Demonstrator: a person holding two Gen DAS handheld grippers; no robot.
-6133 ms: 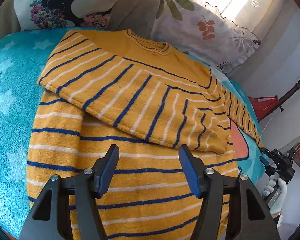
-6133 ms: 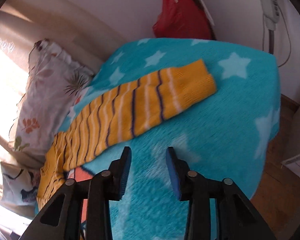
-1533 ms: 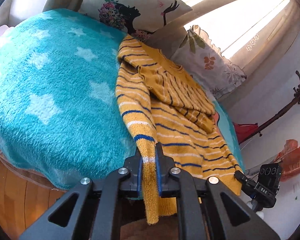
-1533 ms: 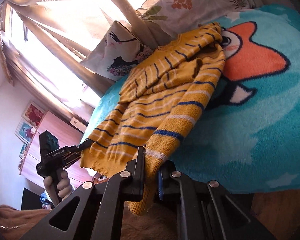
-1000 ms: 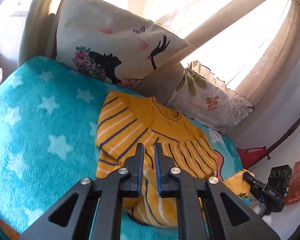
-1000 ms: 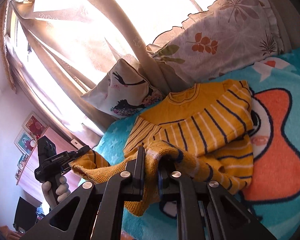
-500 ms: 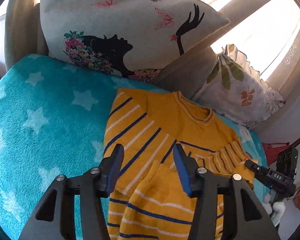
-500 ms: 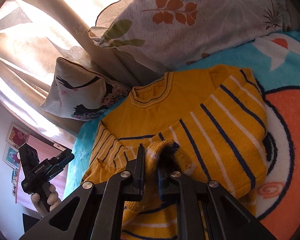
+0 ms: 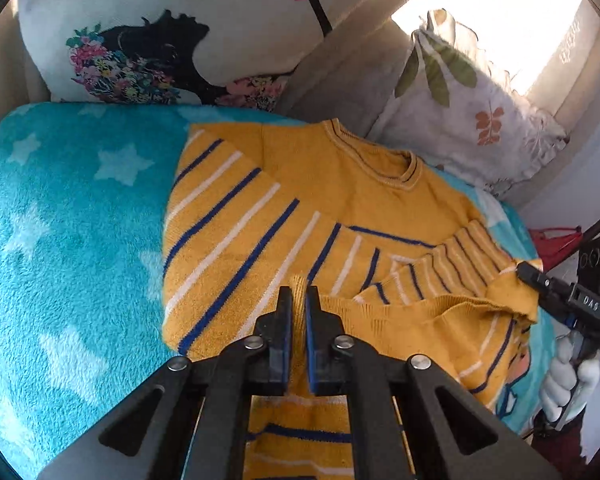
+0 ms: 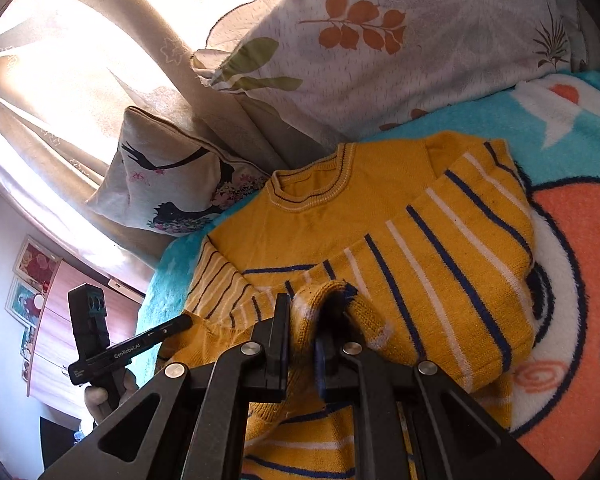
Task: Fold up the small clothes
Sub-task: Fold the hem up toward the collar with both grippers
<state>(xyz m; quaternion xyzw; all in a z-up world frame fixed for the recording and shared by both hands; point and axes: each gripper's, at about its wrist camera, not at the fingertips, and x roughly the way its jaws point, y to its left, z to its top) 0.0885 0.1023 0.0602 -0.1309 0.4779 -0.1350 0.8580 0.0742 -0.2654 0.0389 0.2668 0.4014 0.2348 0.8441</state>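
The left gripper point(image 9: 295, 316), spread wide half a second ago, now pinches the hem of the yellow striped sweater point(image 9: 340, 200), while the right gripper point(image 10: 302, 322) still clamps its corner. Beyond the fingers, the hem is folded up over the sweater's body on the blue star blanket point(image 9: 60, 220), collar toward the pillows point(image 9: 180, 40).

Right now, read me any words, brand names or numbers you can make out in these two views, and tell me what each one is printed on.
"GenRobot.AI": white lettering on the left gripper's black finger, seen from the right wrist view.
"DAS": white letters on the right gripper's black body, left wrist view.
A smaller line near the left gripper's handle end is too blurred to read.
The yellow striped sweater, the pillows and the turquoise blanket carry pictures only, no text.
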